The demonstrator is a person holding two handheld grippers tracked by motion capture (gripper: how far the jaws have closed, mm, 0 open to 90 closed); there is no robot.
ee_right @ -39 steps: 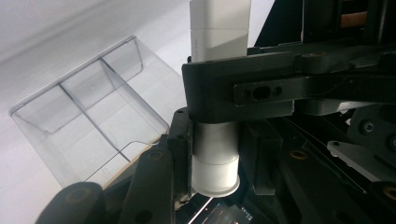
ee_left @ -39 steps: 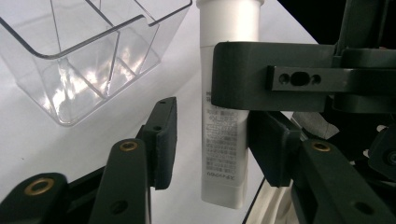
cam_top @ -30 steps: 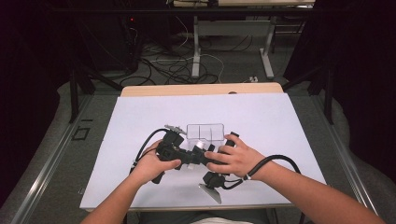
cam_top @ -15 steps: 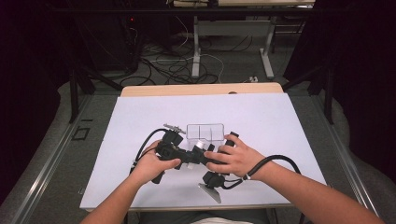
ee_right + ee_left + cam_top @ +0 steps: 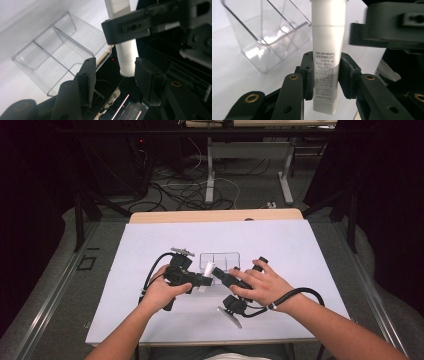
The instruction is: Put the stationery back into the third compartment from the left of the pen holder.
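White tube [image 5: 325, 62] clamped by left hand-held gripper [image 5: 325, 75], clear divided tray [image 5: 220, 261] empty

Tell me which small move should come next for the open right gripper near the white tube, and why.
Probably close the right gripper on the end of the white plastic tube. Its jaws stand open on either side of that end, apart from it, while the left gripper is shut on the tube's printed part. The clear plastic divided tray lies just beside, which may be where the tube goes.

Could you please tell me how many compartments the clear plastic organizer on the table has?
3, side by side in the clear organizer: left, middle, right. All look empty.
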